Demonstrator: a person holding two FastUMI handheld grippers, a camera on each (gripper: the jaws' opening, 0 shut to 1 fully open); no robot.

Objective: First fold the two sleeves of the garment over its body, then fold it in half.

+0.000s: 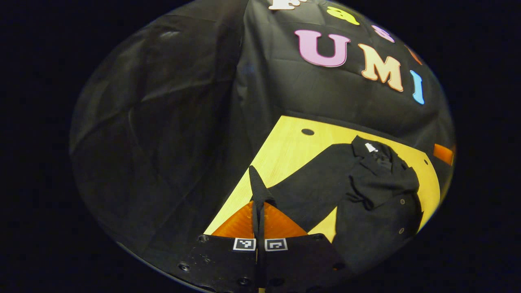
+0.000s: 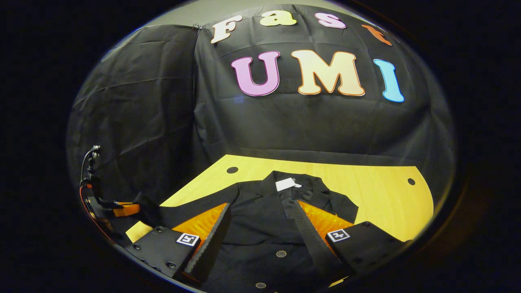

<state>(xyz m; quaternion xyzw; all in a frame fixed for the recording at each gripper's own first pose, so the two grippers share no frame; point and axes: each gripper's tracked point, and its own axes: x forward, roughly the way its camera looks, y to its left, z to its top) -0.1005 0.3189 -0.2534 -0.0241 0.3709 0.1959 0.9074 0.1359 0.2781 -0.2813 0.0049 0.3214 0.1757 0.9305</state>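
Observation:
A black buttoned jacket (image 1: 366, 191) lies on the yellow table (image 1: 289, 150), collar with a white label (image 1: 371, 147) at the far side. One long sleeve (image 1: 309, 183) stretches from the body to my left gripper (image 1: 259, 207), which is shut on the cuff; the cuff end sticks up past the fingertips. The other sleeve lies bunched across the chest. In the right gripper view, my right gripper (image 2: 258, 205) hovers open above the jacket (image 2: 260, 232) front, a finger on either side of the chest below the label (image 2: 287, 184). The left gripper (image 2: 116, 209) shows at the far left.
The tabletop (image 2: 366, 183) has small round holes (image 2: 232, 169) near its back corners. Black cloth walls close in behind and on the left. A cable (image 2: 85, 167) rises from the left gripper. Bare wood lies to the right of the jacket.

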